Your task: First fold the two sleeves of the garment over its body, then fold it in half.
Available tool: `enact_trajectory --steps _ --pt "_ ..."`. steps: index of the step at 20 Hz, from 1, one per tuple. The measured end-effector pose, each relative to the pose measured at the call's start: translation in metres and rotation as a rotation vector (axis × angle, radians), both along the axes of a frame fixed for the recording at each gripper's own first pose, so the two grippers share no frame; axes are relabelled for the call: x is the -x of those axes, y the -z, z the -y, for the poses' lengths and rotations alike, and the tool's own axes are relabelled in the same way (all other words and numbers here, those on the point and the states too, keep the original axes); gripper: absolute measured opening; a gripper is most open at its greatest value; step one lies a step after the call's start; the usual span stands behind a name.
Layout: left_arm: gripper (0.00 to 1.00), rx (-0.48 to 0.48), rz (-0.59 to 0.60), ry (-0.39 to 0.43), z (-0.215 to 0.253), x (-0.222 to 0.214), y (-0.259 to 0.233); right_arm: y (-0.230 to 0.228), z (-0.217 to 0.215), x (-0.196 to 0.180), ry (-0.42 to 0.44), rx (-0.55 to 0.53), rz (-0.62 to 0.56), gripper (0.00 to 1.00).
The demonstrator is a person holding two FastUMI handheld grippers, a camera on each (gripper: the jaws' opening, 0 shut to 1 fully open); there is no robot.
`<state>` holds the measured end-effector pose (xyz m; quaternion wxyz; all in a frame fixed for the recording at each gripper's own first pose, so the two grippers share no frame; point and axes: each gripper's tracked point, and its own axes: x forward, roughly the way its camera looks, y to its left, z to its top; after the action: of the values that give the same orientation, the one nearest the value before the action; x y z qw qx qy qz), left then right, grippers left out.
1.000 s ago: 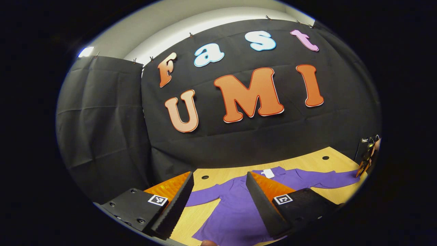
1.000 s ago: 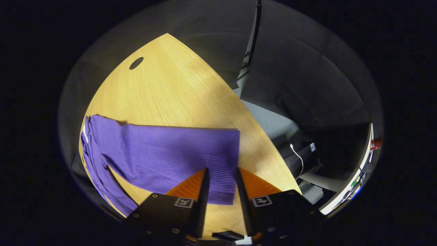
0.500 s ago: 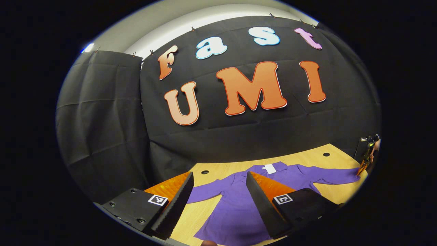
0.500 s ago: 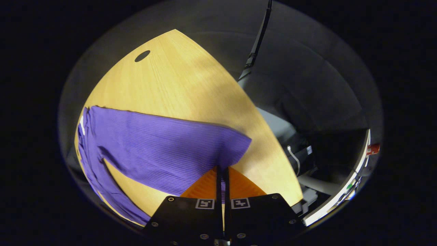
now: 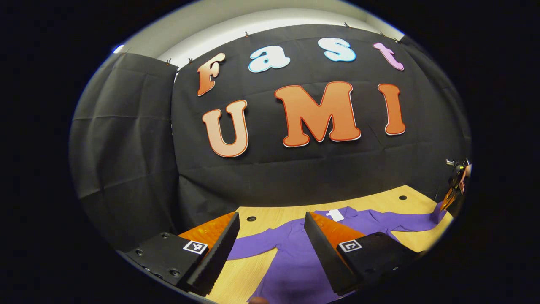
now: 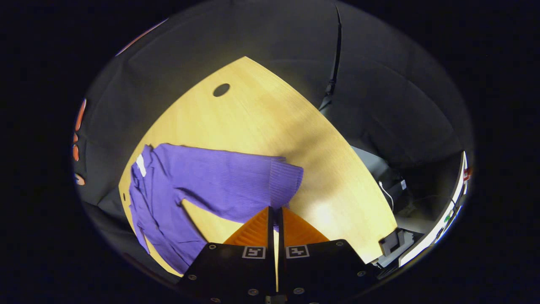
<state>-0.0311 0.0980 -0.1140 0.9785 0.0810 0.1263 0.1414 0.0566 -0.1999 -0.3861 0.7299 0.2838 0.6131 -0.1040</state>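
The right gripper (image 6: pixel 275 211) is pinched tight on the cuff of one sleeve (image 6: pixel 236 188) of the purple garment (image 6: pixel 168 219). A second ago its two fingers stood apart over that cuff; half a second ago they closed on it. Since then the sleeve has been lifted, so the cuff curls up off the wooden table (image 6: pixel 261 122) in the middle of the right gripper view. The rest of the garment lies flat at the lower left of that view.

In the left gripper view, the left gripper (image 5: pixel 270 240) has its fingers spread wide apart and holds nothing, same as before. The garment (image 5: pixel 291 261) lies on the table (image 5: pixel 379 200) at the bottom middle, with its white tag (image 5: pixel 336 215) showing. At the far right edge, the other gripper (image 5: pixel 451 195) pulls the sleeve tip (image 5: pixel 436 213) up a little higher than before.

There are no boxes or bins to be seen.
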Motion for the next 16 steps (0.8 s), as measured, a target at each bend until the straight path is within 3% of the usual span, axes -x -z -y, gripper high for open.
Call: enact_trajectory --steps 7,16 --pt "0.96 0.041 0.025 0.012 -0.039 0.0 0.003 -0.076 -0.067 -0.033 -0.089 -0.019 0.132 0.03" --pt "0.96 0.052 0.033 -0.033 -0.112 0.006 0.006 -0.152 -0.204 -0.075 -0.283 -0.051 0.256 0.03"
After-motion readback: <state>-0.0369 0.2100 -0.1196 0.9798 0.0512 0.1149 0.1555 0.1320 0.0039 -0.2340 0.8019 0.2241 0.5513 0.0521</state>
